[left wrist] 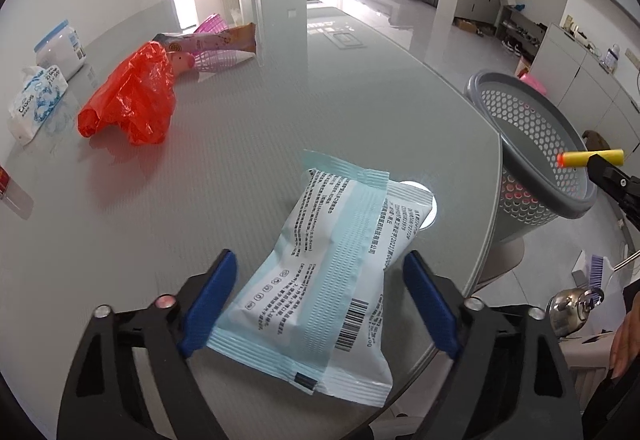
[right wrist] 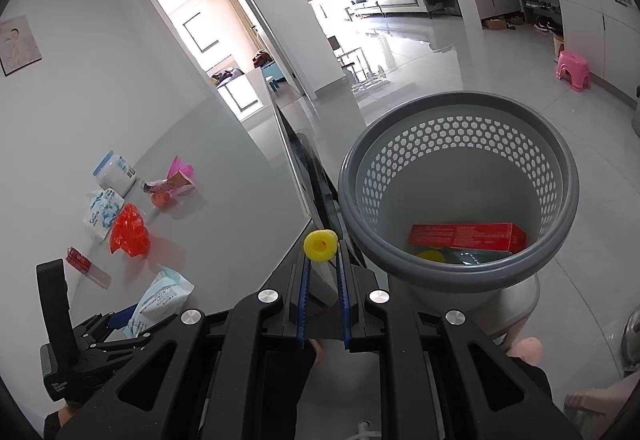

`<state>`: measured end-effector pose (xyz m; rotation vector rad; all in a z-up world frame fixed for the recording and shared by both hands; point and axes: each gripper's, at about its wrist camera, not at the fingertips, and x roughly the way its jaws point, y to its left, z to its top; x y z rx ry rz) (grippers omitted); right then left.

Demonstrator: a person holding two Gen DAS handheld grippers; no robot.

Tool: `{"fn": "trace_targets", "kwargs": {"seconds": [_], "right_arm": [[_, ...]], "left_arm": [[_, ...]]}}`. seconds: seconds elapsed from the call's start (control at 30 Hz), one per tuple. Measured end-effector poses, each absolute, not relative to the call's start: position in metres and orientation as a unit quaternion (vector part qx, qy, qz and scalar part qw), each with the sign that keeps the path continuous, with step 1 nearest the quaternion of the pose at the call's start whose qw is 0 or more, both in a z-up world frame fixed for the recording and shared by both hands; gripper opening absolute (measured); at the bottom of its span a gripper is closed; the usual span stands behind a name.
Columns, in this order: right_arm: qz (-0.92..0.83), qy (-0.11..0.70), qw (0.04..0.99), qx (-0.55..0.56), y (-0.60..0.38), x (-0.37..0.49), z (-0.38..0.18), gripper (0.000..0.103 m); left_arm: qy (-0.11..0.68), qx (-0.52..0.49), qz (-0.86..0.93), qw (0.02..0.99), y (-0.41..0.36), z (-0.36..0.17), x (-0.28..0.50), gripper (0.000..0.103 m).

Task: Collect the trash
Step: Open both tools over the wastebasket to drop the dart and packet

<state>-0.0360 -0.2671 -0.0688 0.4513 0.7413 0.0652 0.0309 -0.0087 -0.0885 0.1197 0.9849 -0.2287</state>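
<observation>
A pale blue wipes packet (left wrist: 320, 280) lies flat on the glass table (left wrist: 280, 112) near its edge. My left gripper (left wrist: 320, 258) stands open around it, one blue pad close to each side, and the packet looks unsqueezed. The right wrist view shows the same packet (right wrist: 160, 298) at the lower left. My right gripper (right wrist: 322, 260) is shut on a yellow foam dart (right wrist: 319, 246) with an orange tip, held beside the rim of a grey perforated bin (right wrist: 460, 108). The bin holds a red box (right wrist: 468, 238) and something yellow. From the left wrist, the dart (left wrist: 592, 157) hangs over the bin's rim (left wrist: 520, 80).
Farther back on the table lie a red plastic bag (left wrist: 132, 100), a tissue pack (left wrist: 38, 100), a white jar with a blue lid (left wrist: 60, 48) and a snack wrapper by a pink basket (left wrist: 216, 40). The bin stands off the table's right edge. A pink stool (right wrist: 572, 70) sits on the floor.
</observation>
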Motion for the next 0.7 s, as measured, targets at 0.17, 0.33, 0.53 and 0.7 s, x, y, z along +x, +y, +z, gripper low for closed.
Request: {"fn": "trace_targets", "kwargs": {"seconds": [0.17, 0.33, 0.53, 0.7], "right_arm": [[0.033, 0.361, 0.905, 0.220, -0.267, -0.033, -0.072, 0.013], [0.023, 0.359, 0.907, 0.220, -0.275, -0.032, -0.076, 0.013], [-0.001, 0.349, 0.907, 0.236, -0.302, -0.039, -0.077, 0.013], [-0.031, 0.347, 0.905, 0.245, -0.332, -0.048, -0.081, 0.013]], "left_arm": [[0.467, 0.049, -0.123, 0.874, -0.014, -0.084, 0.032, 0.051], [0.453, 0.049, -0.144, 0.878, -0.033, -0.076, 0.035, 0.047], [0.416, 0.059, -0.203, 0.884, -0.091, -0.053, 0.040, 0.046], [0.409, 0.073, -0.246, 0.876, -0.151, -0.051, 0.048, 0.046]]}}
